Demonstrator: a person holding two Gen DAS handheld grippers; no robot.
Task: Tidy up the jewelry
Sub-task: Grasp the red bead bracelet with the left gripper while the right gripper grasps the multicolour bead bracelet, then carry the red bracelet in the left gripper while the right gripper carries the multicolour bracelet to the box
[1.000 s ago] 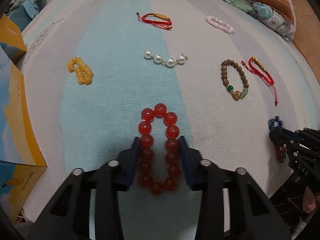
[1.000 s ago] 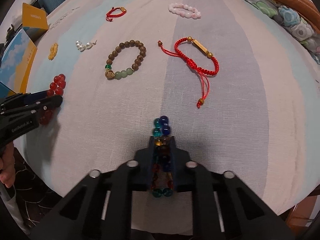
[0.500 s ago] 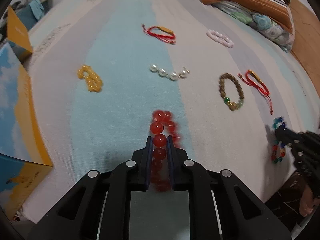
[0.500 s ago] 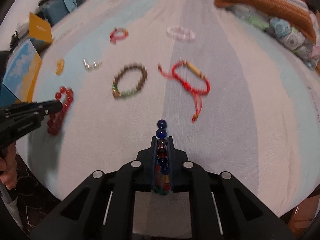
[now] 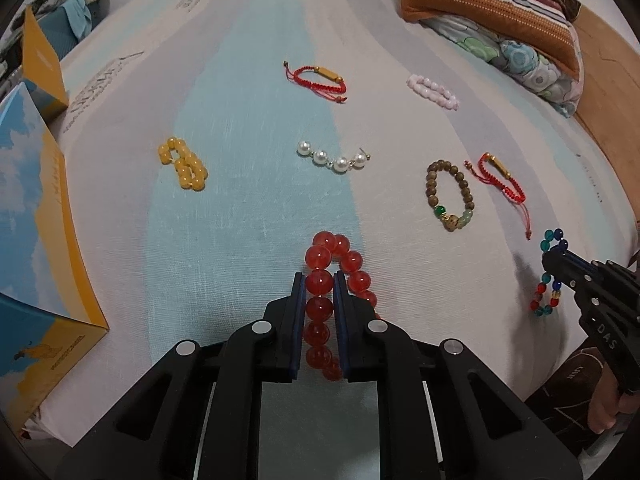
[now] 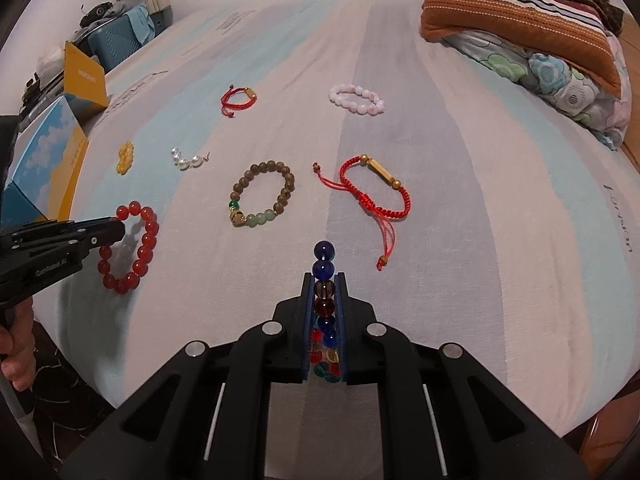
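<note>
My left gripper (image 5: 319, 280) is shut on the red bead bracelet (image 5: 352, 260), one side of the loop pinched between its pads and the other hanging to the right; in the right wrist view the same bracelet (image 6: 142, 256) dangles from that gripper (image 6: 116, 236). My right gripper (image 6: 324, 280) is shut on the multicolour bead bracelet (image 6: 323, 256), its blue beads sticking out past the fingertips. The left wrist view shows that bracelet (image 5: 546, 298) hanging from the right gripper (image 5: 550, 258) above the striped bed sheet (image 5: 240, 216).
On the sheet lie a yellow bead bracelet (image 5: 185, 163), a pearl strand (image 5: 332, 159), a brown wooden bracelet (image 5: 450, 195), two red cord bracelets (image 5: 320, 79) (image 5: 500, 178) and a pink bracelet (image 5: 432, 91). Blue-and-yellow boxes (image 5: 36, 240) stand left; folded bedding (image 5: 500, 12) lies far right.
My left gripper closed on the red bracelet and lifted it slightly off the sheet. My right gripper rose and tilted up with the multicolour bracelet, which now hangs from it.
</note>
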